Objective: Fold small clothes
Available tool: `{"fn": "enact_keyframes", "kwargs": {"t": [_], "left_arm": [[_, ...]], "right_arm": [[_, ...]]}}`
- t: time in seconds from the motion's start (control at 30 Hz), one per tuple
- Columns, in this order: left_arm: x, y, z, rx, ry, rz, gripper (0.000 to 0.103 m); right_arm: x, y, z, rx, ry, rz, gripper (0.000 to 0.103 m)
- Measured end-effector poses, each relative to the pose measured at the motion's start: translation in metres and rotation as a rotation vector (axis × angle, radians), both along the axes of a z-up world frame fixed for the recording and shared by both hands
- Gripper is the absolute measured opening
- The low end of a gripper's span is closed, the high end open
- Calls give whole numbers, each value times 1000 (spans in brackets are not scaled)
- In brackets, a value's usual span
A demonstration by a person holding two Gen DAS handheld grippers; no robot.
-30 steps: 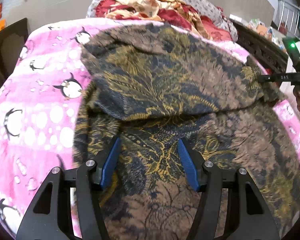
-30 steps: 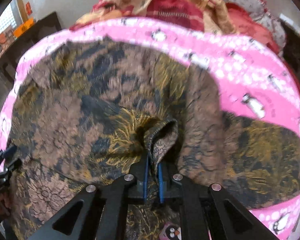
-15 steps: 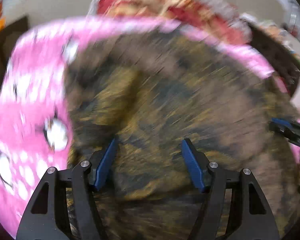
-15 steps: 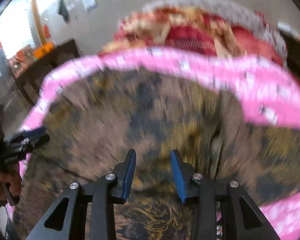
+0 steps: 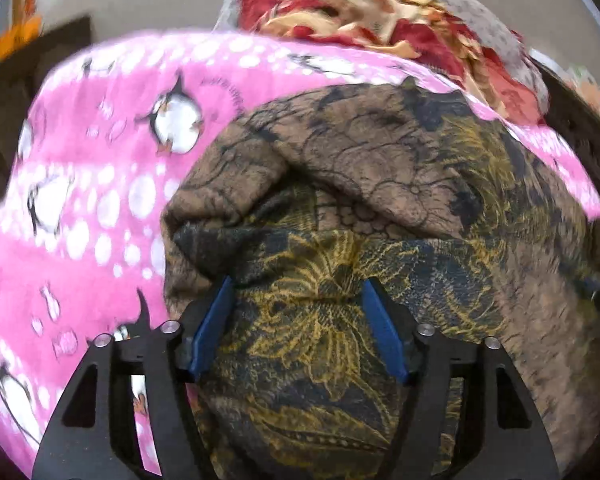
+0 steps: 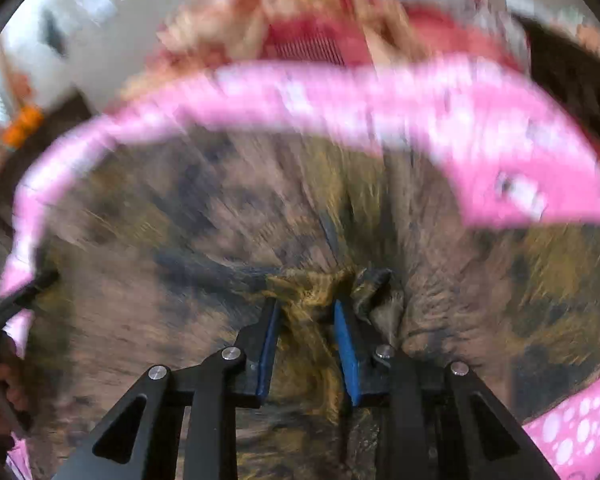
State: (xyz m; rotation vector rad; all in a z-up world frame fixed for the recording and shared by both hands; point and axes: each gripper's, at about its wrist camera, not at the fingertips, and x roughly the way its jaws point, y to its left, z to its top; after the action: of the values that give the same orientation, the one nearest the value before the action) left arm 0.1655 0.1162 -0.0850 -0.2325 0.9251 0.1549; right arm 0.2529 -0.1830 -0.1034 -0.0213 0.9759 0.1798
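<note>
My left gripper (image 5: 296, 296) gapes over the brown-and-gold patterned garment (image 5: 380, 216) lying on the pink penguin blanket (image 5: 100, 200). My right gripper (image 6: 306, 316) straddles a fabric bunch; blur hides whether it grips.

Your left gripper (image 5: 296, 300) sits low with its blue pads (image 5: 212, 326) spread wide apart. Your right gripper (image 6: 306, 316) has its pads (image 6: 346, 344) parted more narrowly, a gap showing between them.
</note>
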Motion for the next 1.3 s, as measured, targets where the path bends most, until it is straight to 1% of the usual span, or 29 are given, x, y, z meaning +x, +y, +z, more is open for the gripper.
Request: {"fn": "enact_keyframes", "kwargs": {"t": [0.07, 0.13, 0.17, 0.2, 0.27, 0.3, 0.33, 0.37, 0.4, 0.43, 0.47, 0.5, 0.57, 0.6, 0.67, 0.7, 0.73, 0.77, 0.8, 0.83, 0.87, 0.9, 0.97, 1.07, 1.13, 1.17, 1.2, 1.23, 1.3], "left_arm": [[-6, -3, 5, 17, 1, -16, 69], [-16, -2, 14, 8, -5, -8, 69], [-28, -4, 22, -4, -27, 2, 69], [-41, -6, 28, -14, -49, 5, 69], [-67, -17, 37, -40, -103, -15, 69], [-72, -22, 37, -47, -105, -28, 69], [-75, -32, 33, -52, -97, -49, 69], [-78, -40, 21, -44, -62, -80, 69], [-74, -46, 12, -22, -31, -94, 69], [-75, -51, 5, 14, -26, -104, 69], [-79, -53, 8, 21, -35, -106, 72], [-78, -53, 9, 17, -31, -109, 75], [-78, -56, 8, 21, -19, -122, 79], [-77, -57, 8, 24, -18, -124, 79], [-76, -56, 10, 10, -11, -122, 79], [-73, -56, 10, 2, -6, -118, 79], [-79, -56, 13, -1, -1, -111, 79], [-89, -58, 15, -4, -1, -103, 79], [-94, -63, 15, -3, -6, -105, 79], [-98, -68, 13, 6, -23, -113, 79], [-106, -73, 8, 27, -28, -125, 82], [-107, -74, 8, 33, -26, -124, 83], [-107, -70, 7, 10, -30, -118, 84], [-105, -67, 6, -14, -25, -117, 87], [-103, -68, 6, -5, -22, -118, 87], [-101, -68, 6, -1, -20, -118, 87], [-101, -68, 6, 0, -20, -118, 88], [-99, -68, 7, 1, -19, -118, 88], [-96, -67, 7, 3, -17, -118, 88]], "right_arm": [[-7, 8, 2, -40, -19, 4, 27], [-16, 15, 9, -79, -34, 15, 27], [-23, 16, 16, -80, -52, 9, 27], [-36, 19, 26, -59, -82, 9, 27], [-52, 19, 35, -23, -139, 29, 27], [-64, 23, 36, -20, -151, 38, 30], [-71, 30, 29, -27, -140, 42, 32], [-75, 33, 19, -40, -113, 50, 32], [-76, 39, 1, -73, -63, 59, 32], [-78, 42, -11, -104, -65, 63, 33], [-85, 44, -11, -116, -111, 68, 33], [-89, 46, -8, -129, -107, 69, 33], [-98, 41, 9, -84, -110, 48, 33], [-105, 33, 21, -51, -142, 42, 33], [-123, 8, 49, -25, -227, 1, 34], [-126, -1, 56, -16, -251, -18, 36], [-133, -21, 64, -4, -280, -51, 38], [-138, -44, 71, -2, -305, -92, 43], [-140, -65, 73, -4, -318, -129, 44], [-139, -95, 75, 2, -319, -187, 44], [-140, -124, 75, 26, -311, -245, 44], [-141, -157, 73, 73, -302, -317, 44], [-139, -225, 67, 207, -287, -452, 44], [-136, -300, 47, 411, -263, -582, 44], [-132, -324, 39, 489, -262, -614, 44], [-128, -332, 32, 525, -250, -612, 44], [-123, -337, 26, 542, -229, -613, 44], [-122, -339, 23, 545, -229, -611, 44], [-117, -341, 22, 535, -284, -599, 44]]}}
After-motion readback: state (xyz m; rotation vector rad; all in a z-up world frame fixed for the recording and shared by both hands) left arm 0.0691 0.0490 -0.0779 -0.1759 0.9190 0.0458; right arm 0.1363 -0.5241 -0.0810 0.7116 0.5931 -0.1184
